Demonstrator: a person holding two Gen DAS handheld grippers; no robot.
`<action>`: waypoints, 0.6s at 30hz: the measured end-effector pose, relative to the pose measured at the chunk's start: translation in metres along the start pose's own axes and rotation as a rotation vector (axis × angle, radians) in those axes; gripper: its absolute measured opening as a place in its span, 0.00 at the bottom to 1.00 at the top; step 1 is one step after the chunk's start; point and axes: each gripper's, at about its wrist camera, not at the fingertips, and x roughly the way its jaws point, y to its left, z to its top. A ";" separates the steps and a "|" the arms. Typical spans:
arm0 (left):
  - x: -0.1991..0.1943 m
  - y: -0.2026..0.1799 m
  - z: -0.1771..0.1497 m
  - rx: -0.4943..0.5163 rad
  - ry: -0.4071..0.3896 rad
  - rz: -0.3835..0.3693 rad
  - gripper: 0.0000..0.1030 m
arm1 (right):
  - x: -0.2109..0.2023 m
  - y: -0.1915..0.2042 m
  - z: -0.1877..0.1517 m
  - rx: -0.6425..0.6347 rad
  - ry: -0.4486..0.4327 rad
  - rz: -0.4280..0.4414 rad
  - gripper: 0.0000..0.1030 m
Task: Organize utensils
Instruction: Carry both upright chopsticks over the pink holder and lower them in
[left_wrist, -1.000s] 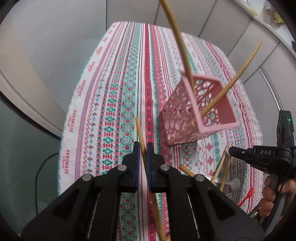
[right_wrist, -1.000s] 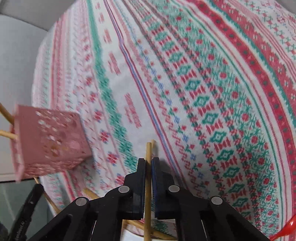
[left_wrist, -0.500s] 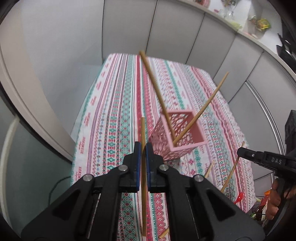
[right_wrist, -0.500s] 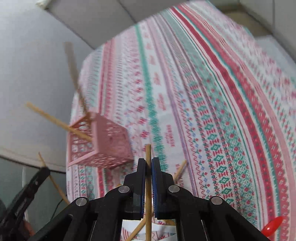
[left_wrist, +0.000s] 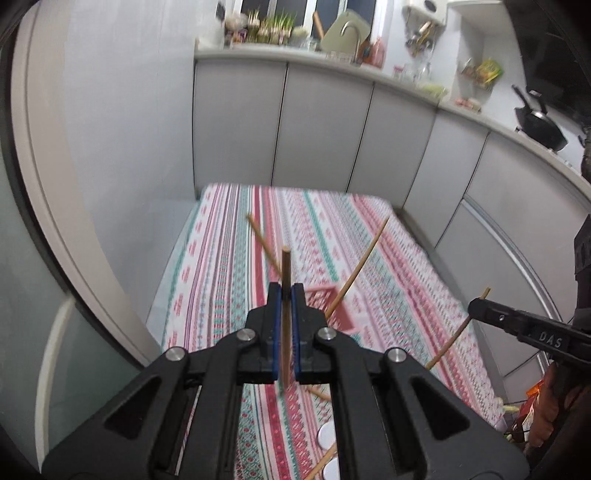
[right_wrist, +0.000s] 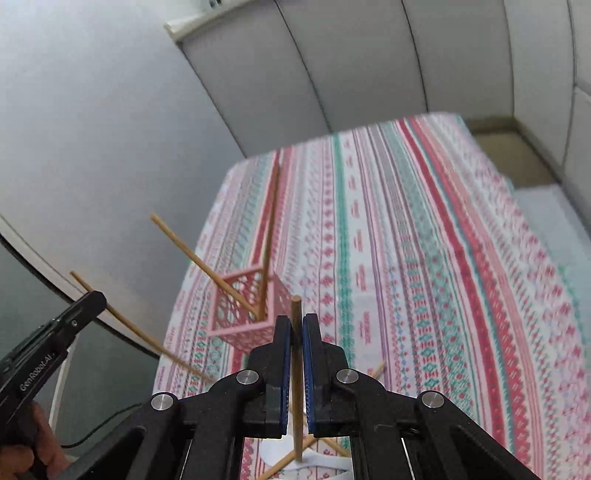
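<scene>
Left gripper (left_wrist: 284, 295): jaws clamped on one wooden chopstick (left_wrist: 285, 266), held near upright, its tip just clearing the pads. Right gripper (right_wrist: 296, 325): jaws likewise closed on a second chopstick (right_wrist: 295, 369), upright, lower end hanging free below.

Out from the left jaws: pink lattice basket (left_wrist: 328, 306) at about 2 o'clock, close behind the fingertips, part hidden by them. In the right view it sits at 10 o'clock. Two chopsticks already stand in it, splayed wide, one leaning toward 11 o'clock (left_wrist: 264, 245), one toward 1 o'clock (left_wrist: 356, 267).

Loose chopsticks (right_wrist: 332, 446) and a white spoon (right_wrist: 280, 452) lie on the striped tablecloth (left_wrist: 229, 258), at 6 o'clock under both grippers.

Judged risks:
- Both sticks aimed at one small opening; the grippers may collide.
- Incoming stick strikes a leaning one and levers the light basket over.
- Thin round stick may pivot between the pads and miss the rim.

Frames blurred; basket detail uncertain.
</scene>
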 end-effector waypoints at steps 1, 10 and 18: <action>-0.004 -0.002 0.003 0.001 -0.020 -0.004 0.05 | -0.004 0.002 0.002 -0.007 -0.017 0.003 0.04; -0.035 -0.014 0.031 0.012 -0.186 -0.017 0.05 | -0.040 0.021 0.031 -0.043 -0.175 0.016 0.04; -0.031 -0.011 0.045 -0.011 -0.224 -0.021 0.05 | -0.052 0.032 0.054 -0.043 -0.286 0.028 0.04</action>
